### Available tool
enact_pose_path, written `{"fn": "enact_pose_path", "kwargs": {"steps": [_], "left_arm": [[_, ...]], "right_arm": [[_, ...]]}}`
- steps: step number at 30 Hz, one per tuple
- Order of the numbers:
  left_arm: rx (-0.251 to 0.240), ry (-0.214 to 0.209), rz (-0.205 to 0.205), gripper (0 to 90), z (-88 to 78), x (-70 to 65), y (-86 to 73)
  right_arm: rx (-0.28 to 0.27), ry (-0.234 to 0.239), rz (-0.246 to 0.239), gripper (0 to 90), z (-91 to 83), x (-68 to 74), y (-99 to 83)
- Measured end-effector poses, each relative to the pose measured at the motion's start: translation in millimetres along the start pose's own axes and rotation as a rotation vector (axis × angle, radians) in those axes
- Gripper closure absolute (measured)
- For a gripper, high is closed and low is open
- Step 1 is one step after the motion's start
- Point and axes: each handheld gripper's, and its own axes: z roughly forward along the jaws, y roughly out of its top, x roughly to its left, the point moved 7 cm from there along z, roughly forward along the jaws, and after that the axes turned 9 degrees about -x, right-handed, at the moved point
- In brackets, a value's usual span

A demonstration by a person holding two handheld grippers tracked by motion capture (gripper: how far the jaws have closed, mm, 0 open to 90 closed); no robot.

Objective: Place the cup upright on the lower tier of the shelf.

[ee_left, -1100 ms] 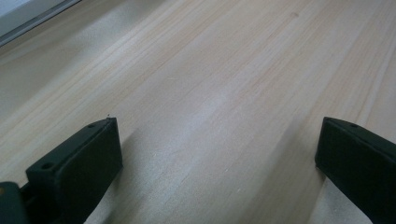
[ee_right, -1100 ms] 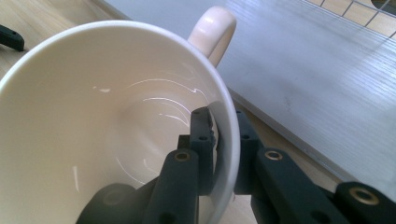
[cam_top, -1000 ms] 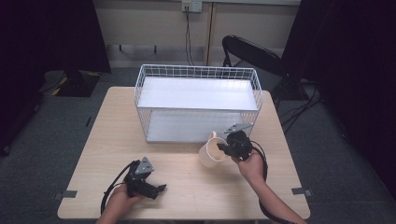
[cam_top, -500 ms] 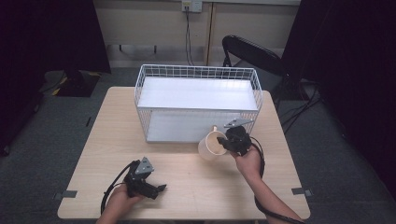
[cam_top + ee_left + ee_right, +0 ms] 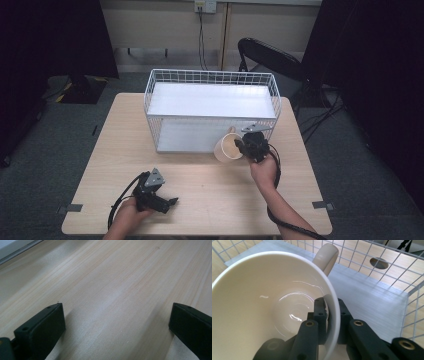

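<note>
Glossy cream cup (image 5: pixel 274 305) rim pinched by right tool (image 5: pixel 329 315); wire basket (image 5: pixel 387 272) behind.

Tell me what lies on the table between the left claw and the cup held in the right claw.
Nothing: in the high view only bare table lies between the left claw and the cup.

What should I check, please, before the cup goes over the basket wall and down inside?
1. Grip: right gripper pinches the cup by its rim wall, one jaw inside, one outside: ok.
2. Cup empty: ok.
3. Cup clear of the table: ok, lifted and tilted.
4. Basket floor free: ok.
5. Cup handle clear of the wire wall: cannot tell.
6. Left gripper out of the way, open, low at the near table edge: ok.
</note>
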Motion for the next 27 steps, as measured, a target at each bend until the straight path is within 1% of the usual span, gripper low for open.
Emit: {"fn": "enact_pose_path", "kwargs": {"steps": [6,7,9,15,19,22,27], "left_arm": [[0.000,0.000,0.000,0.0,0.0,0.0,0.0],[0.000,-0.001,0.001,0.0,0.0,0.1,0.0],[0.000,0.000,0.001,0.1,0.0,0.1,0.0],[0.000,0.000,0.000,0.1,0.0,0.0,0.0],[0.000,0.000,0.000,0.1,0.0,0.0,0.0],[0.000,0.000,0.000,0.1,0.0,0.0,0.0],[0.000,-0.001,0.001,0.1,0.0,0.0,0.0]], "right_arm": [[-0.002,-0.022,0.004,83.4,4.9,-1.9,-0.9],[-0.006,-0.034,-0.001,83.4,7.5,-2.7,-2.2],[-0.008,-0.039,-0.003,83.5,8.4,-3.0,-2.7],[-0.027,-0.082,-0.006,83.4,14.9,-5.8,-4.7],[-0.039,-0.099,0.004,83.4,16.9,-8.5,-3.2],[-0.037,-0.110,-0.005,83.4,17.8,-10.1,-2.8],[-0.044,-0.131,0.000,83.4,19.2,-15.0,-2.1]]}}
